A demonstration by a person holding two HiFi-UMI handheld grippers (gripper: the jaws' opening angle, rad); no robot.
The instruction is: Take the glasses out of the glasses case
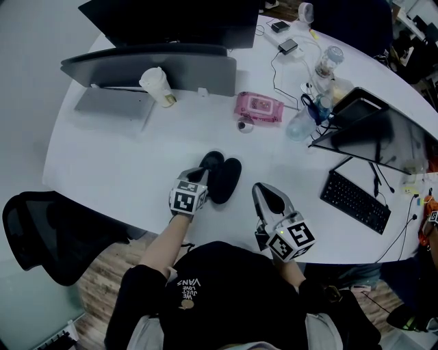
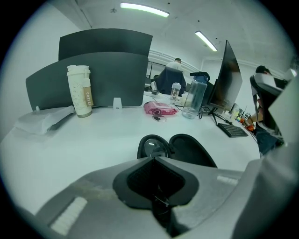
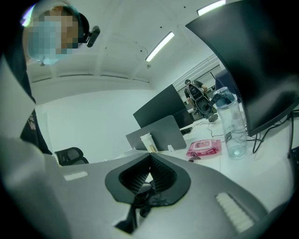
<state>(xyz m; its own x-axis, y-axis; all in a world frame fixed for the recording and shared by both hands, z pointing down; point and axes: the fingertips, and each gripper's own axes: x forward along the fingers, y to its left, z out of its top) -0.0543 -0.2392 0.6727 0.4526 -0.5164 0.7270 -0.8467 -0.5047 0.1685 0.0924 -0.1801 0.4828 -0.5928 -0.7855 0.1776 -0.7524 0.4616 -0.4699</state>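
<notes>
While the open glasses case (image 1: 226, 181) lies mid-frame with the glasses (image 2: 152, 147) inside, the left gripper (image 1: 200, 175) touching it and the right gripper (image 1: 264, 190) lower right both have jaws together, empty.

Hidden behind the left tongs (image 2: 153, 160): near rim of the glasses case (image 2: 192, 150). Inside its left half, only one lens of the glasses (image 2: 153, 147) on show, frame too dark to trace. Beyond the case, print on the pink pack (image 1: 259, 106) too small to read. Farther beyond in the head view, monitor (image 1: 171, 20) cut by the top edge.
</notes>
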